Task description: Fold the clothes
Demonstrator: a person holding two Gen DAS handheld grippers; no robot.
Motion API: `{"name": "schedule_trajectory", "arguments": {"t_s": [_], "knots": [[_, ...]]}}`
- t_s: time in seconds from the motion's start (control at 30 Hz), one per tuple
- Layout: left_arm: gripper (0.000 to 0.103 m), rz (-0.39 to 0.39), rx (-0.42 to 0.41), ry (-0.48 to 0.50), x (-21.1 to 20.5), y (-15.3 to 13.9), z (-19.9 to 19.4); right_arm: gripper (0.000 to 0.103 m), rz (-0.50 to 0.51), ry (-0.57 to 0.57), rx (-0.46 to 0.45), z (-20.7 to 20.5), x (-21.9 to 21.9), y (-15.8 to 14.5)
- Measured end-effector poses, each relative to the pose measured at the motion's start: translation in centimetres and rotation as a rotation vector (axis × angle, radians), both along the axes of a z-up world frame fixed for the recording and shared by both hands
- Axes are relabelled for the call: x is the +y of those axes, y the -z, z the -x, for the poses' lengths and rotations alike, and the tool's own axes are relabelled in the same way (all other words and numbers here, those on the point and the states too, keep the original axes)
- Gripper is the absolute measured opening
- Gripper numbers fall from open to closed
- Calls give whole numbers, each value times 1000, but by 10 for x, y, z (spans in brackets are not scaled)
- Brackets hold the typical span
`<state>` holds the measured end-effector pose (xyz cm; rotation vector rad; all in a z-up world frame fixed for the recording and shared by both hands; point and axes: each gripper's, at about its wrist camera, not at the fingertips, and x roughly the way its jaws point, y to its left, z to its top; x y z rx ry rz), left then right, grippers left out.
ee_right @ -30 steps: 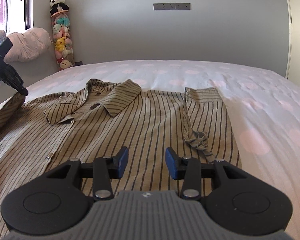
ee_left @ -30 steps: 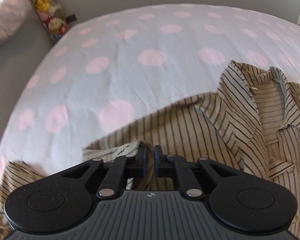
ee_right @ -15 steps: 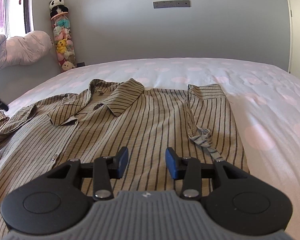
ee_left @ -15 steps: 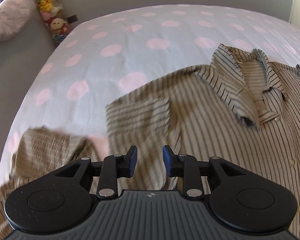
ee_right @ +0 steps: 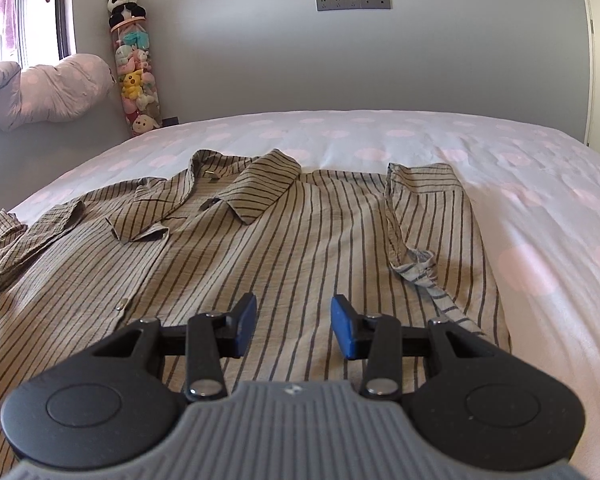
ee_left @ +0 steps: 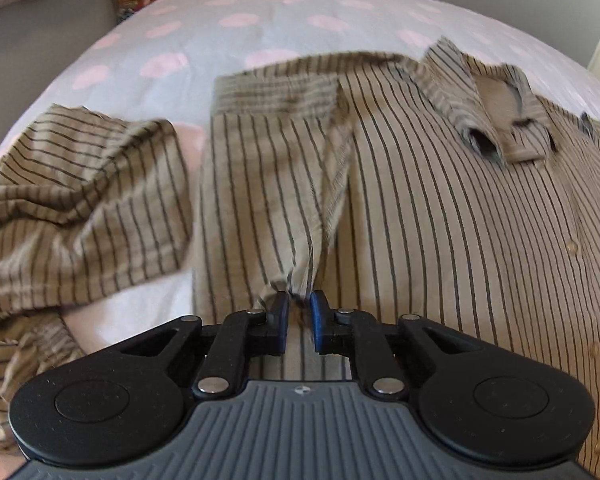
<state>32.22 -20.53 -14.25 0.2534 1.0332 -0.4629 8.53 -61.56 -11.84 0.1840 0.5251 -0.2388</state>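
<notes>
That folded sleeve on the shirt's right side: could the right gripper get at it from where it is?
Probably yes. The right gripper hovers open and empty over the striped shirt, and the folded sleeve lies exposed just ahead to its right, with nothing lying over it.

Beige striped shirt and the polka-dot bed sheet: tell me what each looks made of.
Beige striped shirt: thin woven fabric, likely cotton or a linen blend, matte; it creases finely and bunches where the left gripper pinches it. Pale polka-dot bed sheet: smooth woven cotton-like cloth, matte, showing soft wrinkles and printed pink dots. Exact fibres cannot be told.
</notes>
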Motion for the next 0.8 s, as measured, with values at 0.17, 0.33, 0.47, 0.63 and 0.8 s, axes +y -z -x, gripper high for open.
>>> {"name": "schedule_trajectory", "arguments": {"t_s": [0.17, 0.33, 0.47, 0.63, 0.8], "knots": [[10, 17, -2, -42, 2, 9, 0, 45, 0, -24, 34, -4, 4, 8], [11, 9, -9, -48, 3, -7, 15, 48, -19, -24, 67, -7, 0, 14], [12, 2, 34, -33, 11, -14, 42, 51, -36, -28, 132, -6, 1, 22], [12, -4, 121, 24, 18, -11, 91, 51, -46, -43, 224, 1, 10, 24], [12, -18, 209, 107, 5, -2, 147, 53, -39, -125, 346, 21, 40, 17]]}}
